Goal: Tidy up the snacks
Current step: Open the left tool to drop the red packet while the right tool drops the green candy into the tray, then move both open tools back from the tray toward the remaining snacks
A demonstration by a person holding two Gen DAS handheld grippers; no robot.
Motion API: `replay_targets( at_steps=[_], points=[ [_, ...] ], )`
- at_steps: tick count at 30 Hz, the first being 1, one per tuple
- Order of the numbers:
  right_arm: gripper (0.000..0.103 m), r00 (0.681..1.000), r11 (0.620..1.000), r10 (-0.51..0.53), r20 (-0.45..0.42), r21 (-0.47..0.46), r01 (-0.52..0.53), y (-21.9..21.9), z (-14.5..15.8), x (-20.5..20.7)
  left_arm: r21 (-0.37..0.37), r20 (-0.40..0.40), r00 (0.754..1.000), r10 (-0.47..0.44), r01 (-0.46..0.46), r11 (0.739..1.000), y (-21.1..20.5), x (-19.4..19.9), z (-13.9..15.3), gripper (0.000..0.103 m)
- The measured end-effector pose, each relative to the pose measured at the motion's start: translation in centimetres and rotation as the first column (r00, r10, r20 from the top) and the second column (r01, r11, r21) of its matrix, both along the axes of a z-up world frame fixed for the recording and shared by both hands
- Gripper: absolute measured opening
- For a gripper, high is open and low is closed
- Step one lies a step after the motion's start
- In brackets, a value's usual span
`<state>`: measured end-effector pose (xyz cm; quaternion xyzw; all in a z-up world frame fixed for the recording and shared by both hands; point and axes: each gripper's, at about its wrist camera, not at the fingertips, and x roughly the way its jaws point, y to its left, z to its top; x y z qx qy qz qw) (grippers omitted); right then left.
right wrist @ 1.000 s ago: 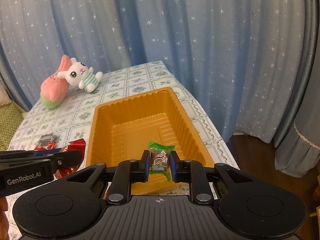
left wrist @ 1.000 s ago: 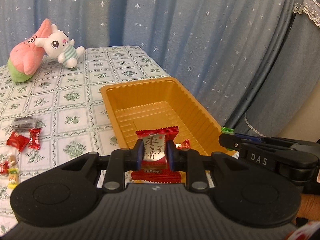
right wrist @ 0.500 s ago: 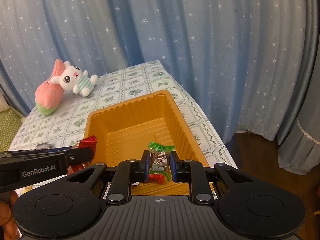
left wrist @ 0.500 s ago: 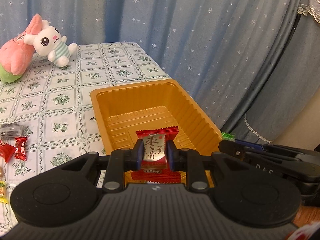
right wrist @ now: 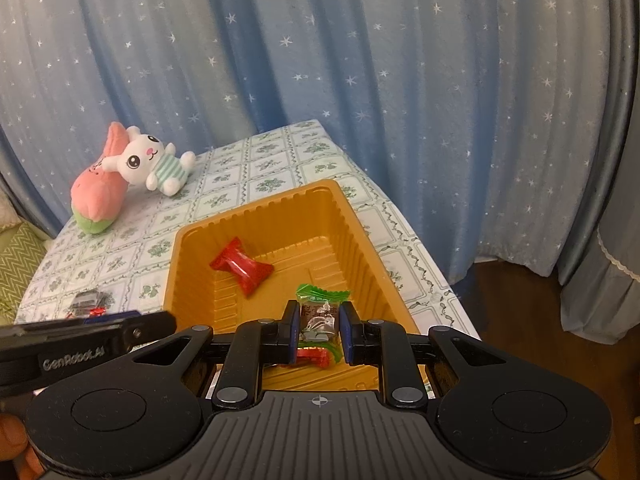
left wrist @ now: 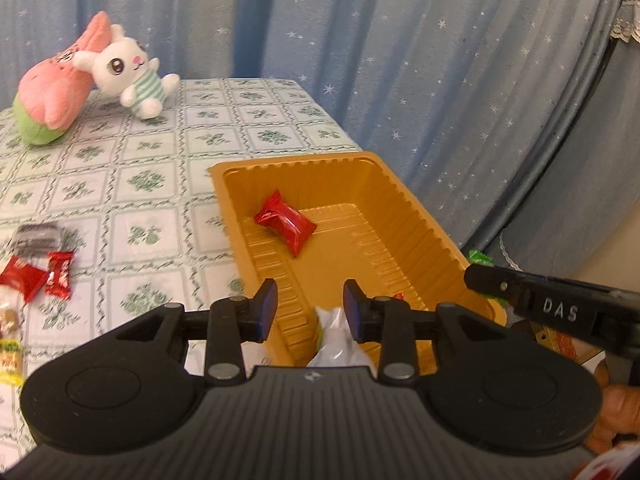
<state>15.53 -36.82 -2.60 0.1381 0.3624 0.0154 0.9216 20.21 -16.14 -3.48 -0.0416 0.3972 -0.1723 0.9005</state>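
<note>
Green candy [right wrist: 319, 319] clamped in right gripper [right wrist: 319, 326], long axis 12–6, tray [right wrist: 360, 248] floor directly below. Left gripper [left wrist: 310, 312] seen opening, empty; red candy [left wrist: 285, 224] at 11.

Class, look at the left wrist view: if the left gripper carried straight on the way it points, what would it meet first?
Most likely the ribbed floor of the orange tray. The left gripper, jaws opening and empty, points down into it, near the red candy; depth is uncertain.
</note>
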Motion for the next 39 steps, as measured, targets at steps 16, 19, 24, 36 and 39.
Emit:
replay_targets(
  at_steps=[16,19,24,36,39],
  points=[
    [0.061,1.0,0.99,-0.023,-0.003,0.136,0.024,-0.1,0.2,1.3,0.018,0.008,0.996,0.083,-0.083,0.996,4.3,-2.8,0.4,0.047],
    [0.061,1.0,0.99,-0.03,-0.008,0.137,0.031,-0.3,0.6,0.7,0.027,0.01,0.996,0.089,-0.089,0.996,5.0,-3.6,0.5,0.047],
    [0.061,0.999,0.991,-0.037,-0.007,0.125,0.038,0.0,1.3,-0.9,0.033,0.008,0.995,0.096,-0.097,0.995,6.4,-5.3,0.8,0.052],
    [0.061,1.0,0.994,0.006,-0.025,0.11,-0.003,3.8,2.0,-6.0,0.062,0.045,0.99,0.13,-0.133,0.989,10.4,-10.4,2.5,0.067],
    [0.061,0.999,0.994,0.024,-0.033,0.103,-0.021,5.0,1.9,-7.1,0.085,0.054,0.987,0.154,-0.158,0.984,11.6,-11.7,2.7,0.068]
  ],
)
